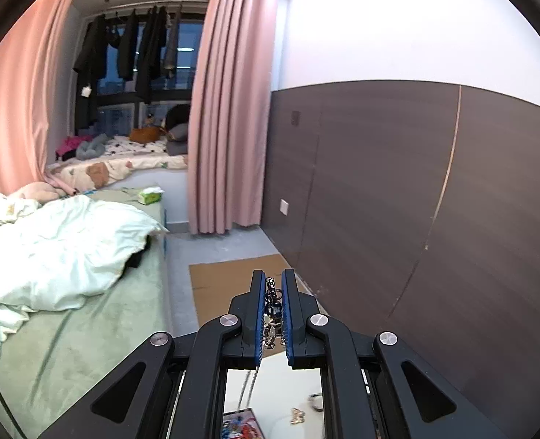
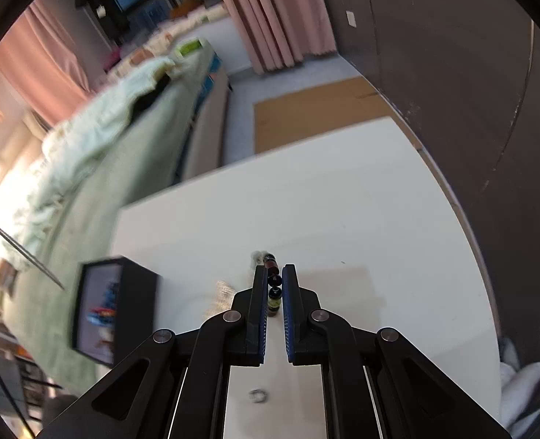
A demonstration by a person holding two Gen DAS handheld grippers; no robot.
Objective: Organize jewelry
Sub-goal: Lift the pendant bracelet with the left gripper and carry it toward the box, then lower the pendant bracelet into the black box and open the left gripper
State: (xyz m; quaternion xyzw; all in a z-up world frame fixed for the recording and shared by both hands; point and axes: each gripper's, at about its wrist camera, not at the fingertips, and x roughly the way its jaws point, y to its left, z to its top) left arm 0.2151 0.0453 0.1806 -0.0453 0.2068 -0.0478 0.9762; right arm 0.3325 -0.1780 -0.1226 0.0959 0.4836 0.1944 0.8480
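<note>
We see the bed (image 1: 68, 274) w/ green sheet and a rumpled pale duvet filling the left side of both views; pink curtains (image 1: 226, 109) hang beyond it, dark panelled wall (image 1: 434, 190) on the right. A flat sheet of cardboard (image 2: 313, 113) lies on the floor btwn bed and wall.

Nearer us, the white table (image 2: 343, 212) takes up most of the right wrist view. At its left edge sits a black box (image 2: 123, 311), open side showing blurred red and blue pieces inside; same box corner shows at the bottom of the left view.

Left gripper (image 1: 273, 283) is up off the table, clenched on a chain w/ dark beads (image 1: 272, 305); a thin length hangs down from it toward the table.

Right gripper (image 2: 273, 269) points down at the table, jaws nearly together w/ a string of dark beads (image 2: 272, 285) btwn them. Can't tell if the pads actually press on it.

Small stuff loose on the table: a pale sparkly piece (image 2: 224, 292) just left of the right gripper, a gold butterfly-shaped piece (image 1: 298, 415), and a small ring (image 2: 259, 395) under the right gripper.
</note>
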